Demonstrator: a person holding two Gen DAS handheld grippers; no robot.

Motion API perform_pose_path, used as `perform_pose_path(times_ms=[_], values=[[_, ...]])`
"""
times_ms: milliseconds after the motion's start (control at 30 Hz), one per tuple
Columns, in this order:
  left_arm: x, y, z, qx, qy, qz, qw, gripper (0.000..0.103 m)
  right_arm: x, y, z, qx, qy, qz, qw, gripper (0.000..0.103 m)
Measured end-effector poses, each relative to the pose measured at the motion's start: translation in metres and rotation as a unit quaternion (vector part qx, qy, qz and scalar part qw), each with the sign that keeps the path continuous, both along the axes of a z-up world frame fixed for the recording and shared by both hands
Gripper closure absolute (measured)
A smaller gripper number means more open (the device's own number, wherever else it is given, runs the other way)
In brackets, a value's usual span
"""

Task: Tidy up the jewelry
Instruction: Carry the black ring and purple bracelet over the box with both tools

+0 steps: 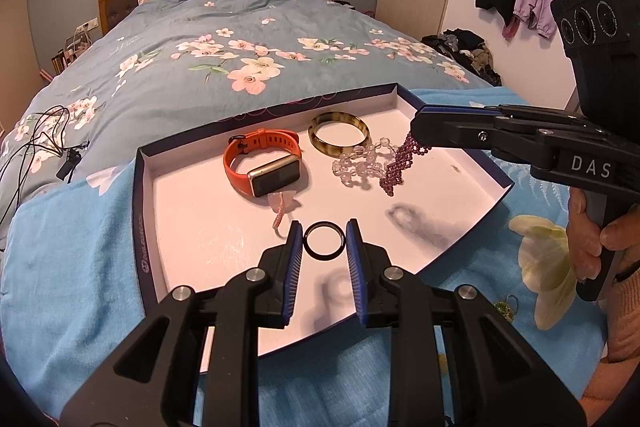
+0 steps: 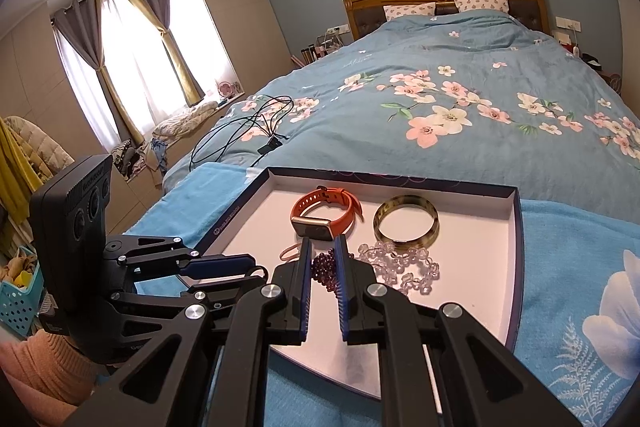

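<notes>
A shallow white-lined tray (image 1: 188, 187) with dark blue walls lies on a blue cloth. In it are an orange smartwatch (image 1: 262, 167), a tortoiseshell bangle (image 1: 339, 134), a clear bead bracelet (image 1: 358, 165) and a purple bead bracelet (image 1: 396, 167). My left gripper (image 1: 324, 237) is shut on a thin black ring (image 1: 324, 241), held just above the tray's near part. My right gripper (image 2: 323, 253) is shut on the purple bead bracelet (image 2: 322, 265), which hangs from its tips down to the tray floor. The right gripper also shows in the left wrist view (image 1: 420, 135).
The tray rests on a blue towel (image 1: 72, 267) at the foot of a bed with a floral duvet (image 1: 240, 43). Black cables (image 1: 36, 147) lie on the duvet at left. A small green trinket (image 1: 506, 307) lies on the towel right of the tray.
</notes>
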State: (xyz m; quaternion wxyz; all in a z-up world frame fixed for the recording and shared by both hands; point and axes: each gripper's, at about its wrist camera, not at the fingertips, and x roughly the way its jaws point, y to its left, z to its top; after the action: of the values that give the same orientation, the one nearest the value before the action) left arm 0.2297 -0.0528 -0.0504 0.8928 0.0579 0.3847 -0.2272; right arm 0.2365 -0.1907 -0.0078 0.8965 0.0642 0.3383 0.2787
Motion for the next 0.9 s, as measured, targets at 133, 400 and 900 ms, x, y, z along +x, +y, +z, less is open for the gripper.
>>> perform_pose_path(times_ms=[133,400,900], values=[[0.003,-0.002,-0.002,0.003,0.003,0.002,1.0,0.081,0.003,0.002,-0.002,-0.002,0.004,0.002,1.0,0.093],[0.01,-0.002,-0.008,0.005,0.013,0.005,0.9999,0.081,0.011,0.005,-0.005,0.001,0.01,0.006,1.0,0.093],[0.028,-0.003,-0.025,0.008,0.04,0.017,0.999,0.081,0.022,0.003,-0.02,-0.013,0.033,0.0,0.999,0.093]])
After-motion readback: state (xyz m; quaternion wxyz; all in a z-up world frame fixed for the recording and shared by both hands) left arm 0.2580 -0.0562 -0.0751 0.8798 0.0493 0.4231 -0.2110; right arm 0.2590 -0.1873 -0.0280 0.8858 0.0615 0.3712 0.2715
